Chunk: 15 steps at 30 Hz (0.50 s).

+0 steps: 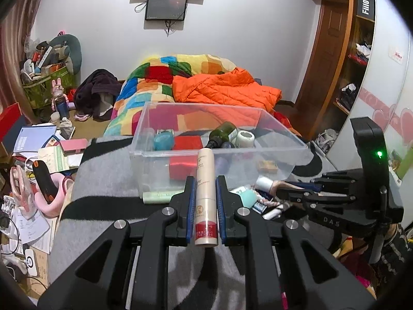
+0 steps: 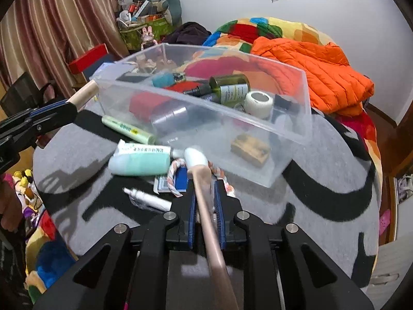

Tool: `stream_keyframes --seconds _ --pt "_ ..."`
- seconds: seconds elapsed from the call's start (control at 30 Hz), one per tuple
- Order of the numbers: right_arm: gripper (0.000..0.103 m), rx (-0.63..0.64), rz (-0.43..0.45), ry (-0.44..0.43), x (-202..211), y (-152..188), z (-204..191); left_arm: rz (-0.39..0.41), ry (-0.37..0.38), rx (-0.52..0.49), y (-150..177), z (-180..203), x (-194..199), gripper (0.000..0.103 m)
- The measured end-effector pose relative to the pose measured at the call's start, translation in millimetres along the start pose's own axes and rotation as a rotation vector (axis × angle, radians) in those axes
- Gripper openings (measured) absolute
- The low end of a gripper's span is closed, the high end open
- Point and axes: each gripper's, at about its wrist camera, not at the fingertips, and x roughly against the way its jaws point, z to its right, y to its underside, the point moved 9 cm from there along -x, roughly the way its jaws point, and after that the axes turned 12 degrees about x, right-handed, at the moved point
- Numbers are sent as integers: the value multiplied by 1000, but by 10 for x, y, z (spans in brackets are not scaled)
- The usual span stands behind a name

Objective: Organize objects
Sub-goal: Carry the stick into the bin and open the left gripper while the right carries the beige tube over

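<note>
A clear plastic bin [image 1: 289,142] [image 2: 307,95] stands on the grey blanket and holds a green bottle [image 2: 231,87], a white tape roll [image 2: 259,103], a red box [image 1: 187,143] and a teal item [image 1: 163,140]. My left gripper [image 1: 205,180] is shut on a cream tube [image 1: 205,193] with a red band, just in front of the bin; it also shows in the right wrist view [image 2: 55,115]. My right gripper [image 2: 205,188] is shut on a pink tube [image 2: 206,199] with a white cap; it also shows in the left wrist view [image 1: 281,190].
Loose items lie before the bin: a mint tube [image 2: 140,164], a pale green tube [image 2: 126,129], a small white tube [image 2: 148,200], a blue packet [image 2: 178,180]. An orange jacket [image 1: 224,90] and a colourful quilt [image 1: 160,77] lie behind. Clutter covers the floor at left [image 1: 38,155].
</note>
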Motion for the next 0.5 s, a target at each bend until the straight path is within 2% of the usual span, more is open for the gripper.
stream_keyframes --seconds 0.33,0.43,0.5 --pt "5 8 140 -9 496 -246 -55 60 11 -19 -412 76 39 15" --pt "6 24 128 -2 504 -296 -43 63 16 -21 -579 93 -10 15" --pt "8 16 86 -18 401 -282 -27 49 27 -14 -663 93 -72 15"
